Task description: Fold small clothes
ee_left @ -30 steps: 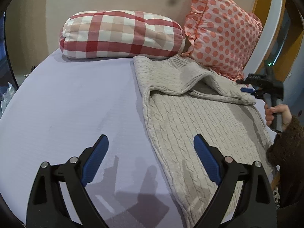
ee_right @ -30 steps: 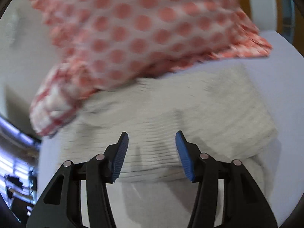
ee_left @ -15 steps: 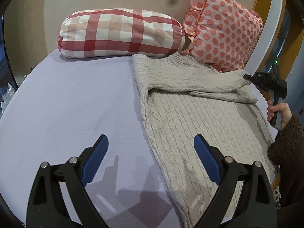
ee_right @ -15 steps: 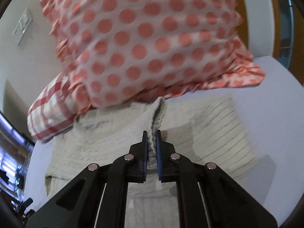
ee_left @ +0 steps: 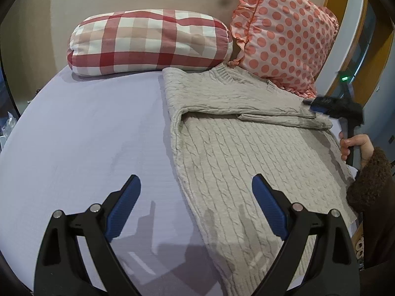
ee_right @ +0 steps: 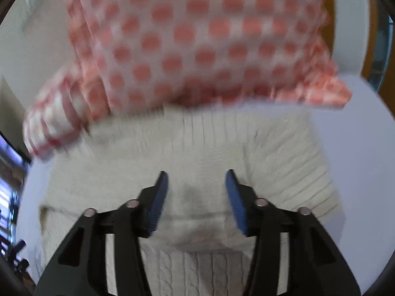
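A beige cable-knit sweater (ee_left: 246, 153) lies flat on the lilac bed sheet (ee_left: 86, 135), its collar toward the pillows and one sleeve folded across the chest. My left gripper (ee_left: 196, 185) is open and empty, hovering over the sweater's left hem edge. My right gripper (ee_right: 196, 180) is open and empty just above the folded sleeve's cuff (ee_right: 246, 153); it also shows in the left wrist view (ee_left: 321, 104) at the sweater's right side.
A red-and-white checked bolster (ee_left: 148, 44) and a coral polka-dot pillow (ee_left: 284, 32) lean against the wall at the head of the bed. The bed's right edge runs beside the sweater near my right hand (ee_left: 355, 145).
My right gripper, shut on the sleeve cuff half a second ago, has opened and let it go on the sweater's chest. The left gripper has held still.
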Demonstrator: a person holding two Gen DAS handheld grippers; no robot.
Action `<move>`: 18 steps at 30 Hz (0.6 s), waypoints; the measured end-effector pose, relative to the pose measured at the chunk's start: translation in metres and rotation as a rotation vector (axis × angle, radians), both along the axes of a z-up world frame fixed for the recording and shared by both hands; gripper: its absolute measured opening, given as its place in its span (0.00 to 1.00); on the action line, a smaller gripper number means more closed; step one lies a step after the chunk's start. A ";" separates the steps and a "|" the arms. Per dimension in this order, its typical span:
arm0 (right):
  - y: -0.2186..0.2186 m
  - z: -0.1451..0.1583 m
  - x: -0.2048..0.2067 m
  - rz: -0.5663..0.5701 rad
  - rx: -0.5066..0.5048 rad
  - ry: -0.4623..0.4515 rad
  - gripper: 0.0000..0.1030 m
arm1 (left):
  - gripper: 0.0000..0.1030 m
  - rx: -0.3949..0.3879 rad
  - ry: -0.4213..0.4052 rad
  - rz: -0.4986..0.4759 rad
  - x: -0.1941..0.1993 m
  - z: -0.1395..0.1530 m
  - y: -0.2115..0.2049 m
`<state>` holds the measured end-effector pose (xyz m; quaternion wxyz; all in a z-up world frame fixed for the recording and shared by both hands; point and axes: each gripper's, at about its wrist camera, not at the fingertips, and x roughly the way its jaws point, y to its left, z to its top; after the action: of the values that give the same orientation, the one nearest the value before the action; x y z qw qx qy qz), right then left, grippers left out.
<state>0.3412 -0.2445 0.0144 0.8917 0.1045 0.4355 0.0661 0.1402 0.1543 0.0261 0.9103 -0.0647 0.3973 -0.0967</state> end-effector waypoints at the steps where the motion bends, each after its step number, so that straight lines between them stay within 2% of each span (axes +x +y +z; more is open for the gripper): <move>1: 0.001 -0.009 0.002 0.000 -0.007 0.042 0.52 | 0.89 0.004 0.007 0.000 -0.001 0.000 -0.001; 3: 0.000 0.000 -0.015 0.008 -0.013 -0.013 0.52 | 0.90 0.003 0.017 -0.004 -0.004 0.000 -0.001; 5: -0.007 0.012 -0.041 0.038 0.047 -0.045 0.52 | 0.90 -0.010 0.038 -0.024 -0.008 -0.002 -0.001; 8: -0.024 0.021 -0.090 0.064 0.059 -0.055 0.53 | 0.90 -0.061 0.087 -0.076 -0.014 -0.010 -0.003; 13: -0.057 0.000 -0.173 0.057 0.024 -0.012 0.53 | 0.85 -0.078 0.153 -0.136 -0.032 -0.027 -0.018; 18: -0.072 -0.021 -0.217 0.034 0.035 0.020 0.52 | 0.85 -0.072 0.178 -0.169 -0.053 -0.039 -0.037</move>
<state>0.1246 -0.3170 -0.0066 0.8840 0.1133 0.4450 0.0876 0.0873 0.1173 -0.0125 0.8570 -0.0720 0.4768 -0.1814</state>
